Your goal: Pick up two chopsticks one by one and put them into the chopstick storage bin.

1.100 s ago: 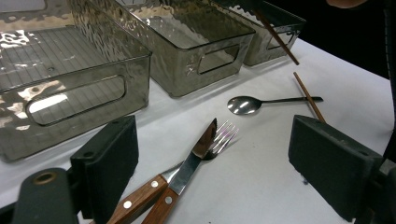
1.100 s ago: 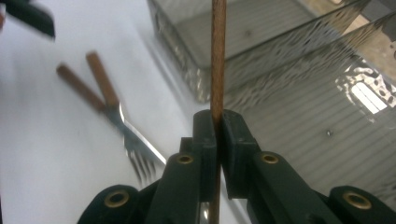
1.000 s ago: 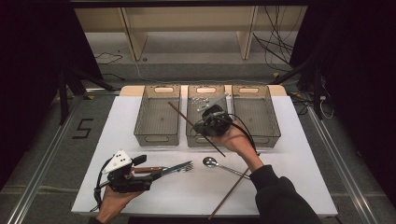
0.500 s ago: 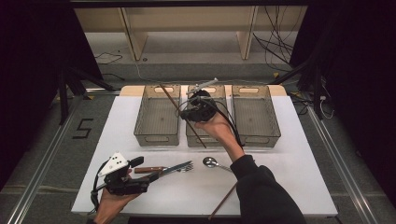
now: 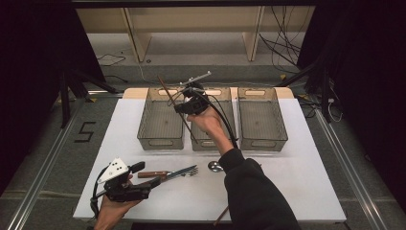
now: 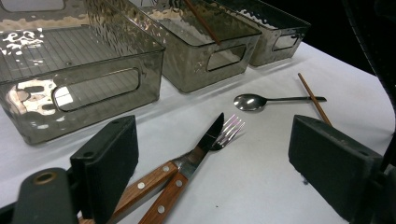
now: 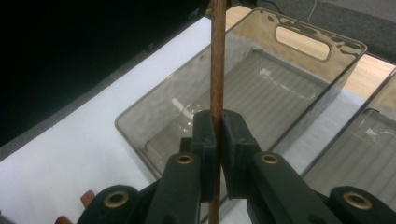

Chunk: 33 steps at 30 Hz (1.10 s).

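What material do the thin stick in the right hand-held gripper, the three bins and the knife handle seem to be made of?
The stick looks like wood or bamboo: matt brown, faintly grained. The bins look like smoky clear plastic: see-through walls, rippled and glossy. The knife handle looks like varnished wood: reddish brown with metal rivets.

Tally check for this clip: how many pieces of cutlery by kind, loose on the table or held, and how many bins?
Brown wooden chopsticks: 2, one clamped in the right tongs at, one lying on the table
Shiny metal spoon: 1
Wooden-handled knife: 1
Wooden-handled fork: 1
Smoky clear plastic bins: 3
Total: 8
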Available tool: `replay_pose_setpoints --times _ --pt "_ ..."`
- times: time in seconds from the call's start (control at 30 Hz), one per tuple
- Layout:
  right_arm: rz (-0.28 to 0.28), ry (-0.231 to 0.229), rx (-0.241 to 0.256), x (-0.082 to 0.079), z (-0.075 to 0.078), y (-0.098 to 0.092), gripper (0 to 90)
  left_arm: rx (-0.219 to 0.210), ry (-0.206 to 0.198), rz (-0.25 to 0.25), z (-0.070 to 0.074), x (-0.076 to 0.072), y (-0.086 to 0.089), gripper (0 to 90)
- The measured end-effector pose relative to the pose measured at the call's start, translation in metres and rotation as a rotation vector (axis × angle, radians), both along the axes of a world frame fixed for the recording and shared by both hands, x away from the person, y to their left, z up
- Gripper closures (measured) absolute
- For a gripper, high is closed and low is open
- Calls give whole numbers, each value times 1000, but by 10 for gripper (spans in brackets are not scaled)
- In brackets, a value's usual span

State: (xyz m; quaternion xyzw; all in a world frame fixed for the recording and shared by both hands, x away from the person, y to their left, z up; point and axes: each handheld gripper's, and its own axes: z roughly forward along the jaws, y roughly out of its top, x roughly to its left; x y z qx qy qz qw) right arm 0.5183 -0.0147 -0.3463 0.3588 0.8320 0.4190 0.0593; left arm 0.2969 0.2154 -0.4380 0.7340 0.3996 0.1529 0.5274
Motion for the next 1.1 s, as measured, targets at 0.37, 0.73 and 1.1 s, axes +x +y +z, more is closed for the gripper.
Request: replay_pose_setpoints --times 0.37,0.73,1.1 --pt "-26 -4 5 15 6 26 853 -8 -5 0 -1 -6 -1 156" --pt "-56 9 20 29 2 42 853 0 -7 -12 -1 -6 0 156" --pt "-98 21 13 36 -8 52 853 -12 -9 -7 -1 -6 0 156"
